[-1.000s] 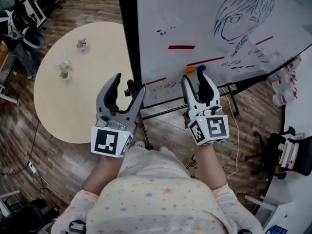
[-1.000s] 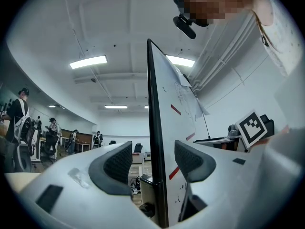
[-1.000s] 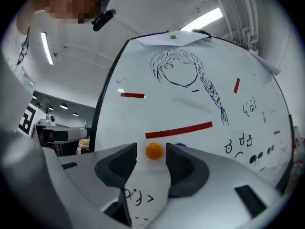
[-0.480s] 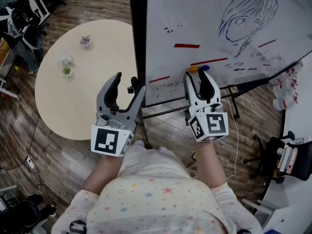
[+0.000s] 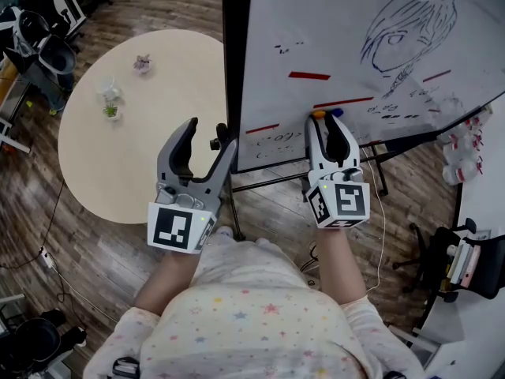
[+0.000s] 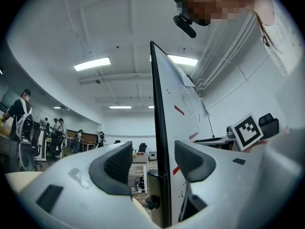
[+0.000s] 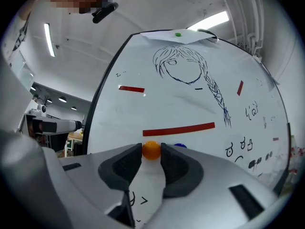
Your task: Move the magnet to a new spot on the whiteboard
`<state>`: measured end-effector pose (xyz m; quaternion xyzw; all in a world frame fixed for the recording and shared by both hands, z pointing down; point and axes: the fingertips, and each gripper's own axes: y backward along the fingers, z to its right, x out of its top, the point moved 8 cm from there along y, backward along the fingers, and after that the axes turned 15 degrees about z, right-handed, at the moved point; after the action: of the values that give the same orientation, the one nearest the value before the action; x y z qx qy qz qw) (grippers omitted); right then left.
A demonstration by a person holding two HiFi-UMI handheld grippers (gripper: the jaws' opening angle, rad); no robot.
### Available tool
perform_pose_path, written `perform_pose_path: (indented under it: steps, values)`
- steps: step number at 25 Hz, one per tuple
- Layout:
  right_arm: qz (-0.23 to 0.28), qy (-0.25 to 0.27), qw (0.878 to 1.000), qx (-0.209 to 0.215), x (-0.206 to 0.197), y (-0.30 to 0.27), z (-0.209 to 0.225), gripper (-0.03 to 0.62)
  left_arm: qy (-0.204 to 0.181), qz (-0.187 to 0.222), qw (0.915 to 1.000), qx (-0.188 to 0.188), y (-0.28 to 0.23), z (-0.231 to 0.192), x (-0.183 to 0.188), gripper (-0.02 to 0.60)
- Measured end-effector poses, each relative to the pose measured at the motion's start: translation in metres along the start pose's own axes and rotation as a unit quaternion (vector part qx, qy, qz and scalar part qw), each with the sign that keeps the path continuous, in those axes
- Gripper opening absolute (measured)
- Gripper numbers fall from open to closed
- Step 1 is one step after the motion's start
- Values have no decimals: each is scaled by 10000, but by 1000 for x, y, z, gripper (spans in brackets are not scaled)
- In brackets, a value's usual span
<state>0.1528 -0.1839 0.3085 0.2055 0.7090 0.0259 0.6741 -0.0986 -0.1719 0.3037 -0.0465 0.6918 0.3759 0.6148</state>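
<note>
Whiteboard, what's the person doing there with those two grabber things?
A person holds a gripper in each hand. The right gripper has its fingers closed on the orange magnet on the whiteboard, beside a blue magnet. The left gripper is open, straddling the board's edge without gripping it.

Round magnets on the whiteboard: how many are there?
3. Orange magnet between the right gripper's jaws, blue magnet beside it, green magnet up top. More may be hidden.

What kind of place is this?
Probably an open-plan office or lab: a whiteboard on a stand, with marker drawings and an orange magnet on it, a round table on wood flooring, and office chairs nearby.
</note>
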Motion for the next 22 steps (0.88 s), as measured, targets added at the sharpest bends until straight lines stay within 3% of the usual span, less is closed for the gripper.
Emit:
perform_pose_path:
  steps: [22]
  values:
    - [-46,-70,10000,9,1,1,-1,121,46,-36,10000,35,4,2,0,256]
